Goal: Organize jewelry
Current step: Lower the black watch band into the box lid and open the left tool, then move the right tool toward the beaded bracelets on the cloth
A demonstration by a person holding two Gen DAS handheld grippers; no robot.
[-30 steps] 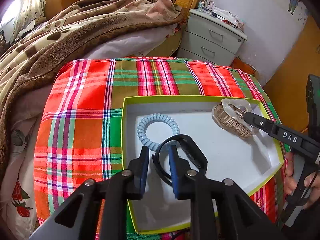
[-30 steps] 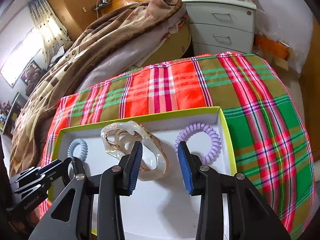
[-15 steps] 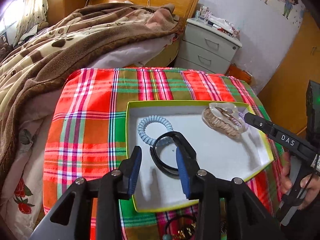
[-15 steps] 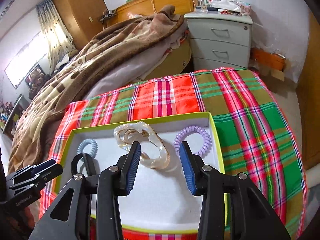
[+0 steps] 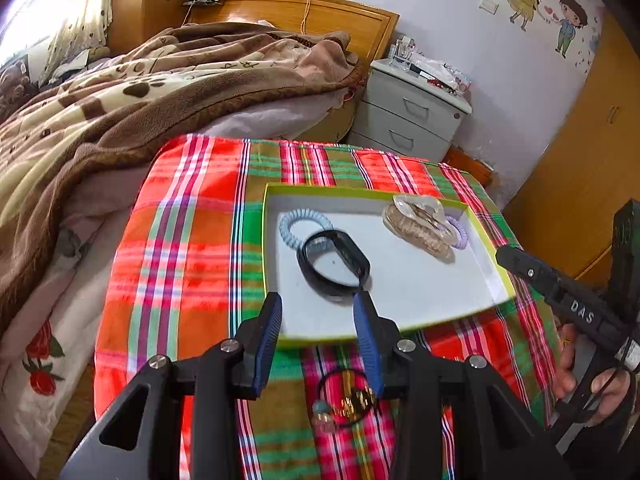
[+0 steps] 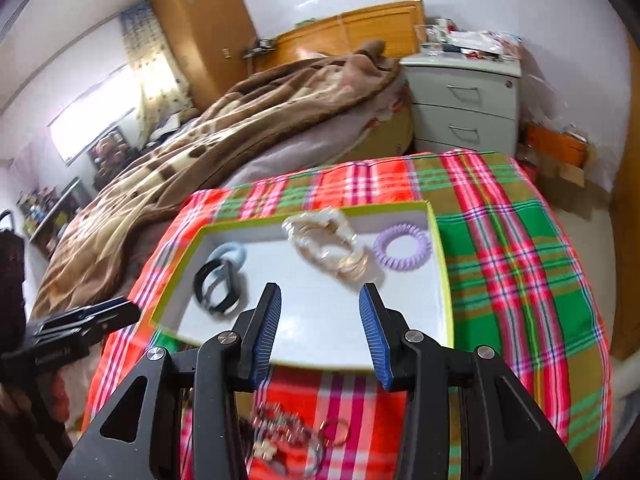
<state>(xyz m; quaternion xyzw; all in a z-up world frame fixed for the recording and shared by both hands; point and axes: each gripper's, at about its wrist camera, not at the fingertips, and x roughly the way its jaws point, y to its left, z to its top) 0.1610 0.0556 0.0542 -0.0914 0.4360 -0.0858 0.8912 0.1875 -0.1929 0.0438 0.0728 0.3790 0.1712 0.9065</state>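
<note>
Fingers apart on both grippers, nothing between them! Left gripper, jaws opening and empty, hangs over the near edge of the green-rimmed tray. Along the tray's left edge the blue coil hair tie lies touching the black bangle; toward the far right corner sit the translucent hair claw and purple coil tie. Right gripper hovers empty too. On the plaid cloth below the near edge waits a tangle of chains and rings: light, limp, likely to snag, so pinching one solid ring looks wisest.
</note>
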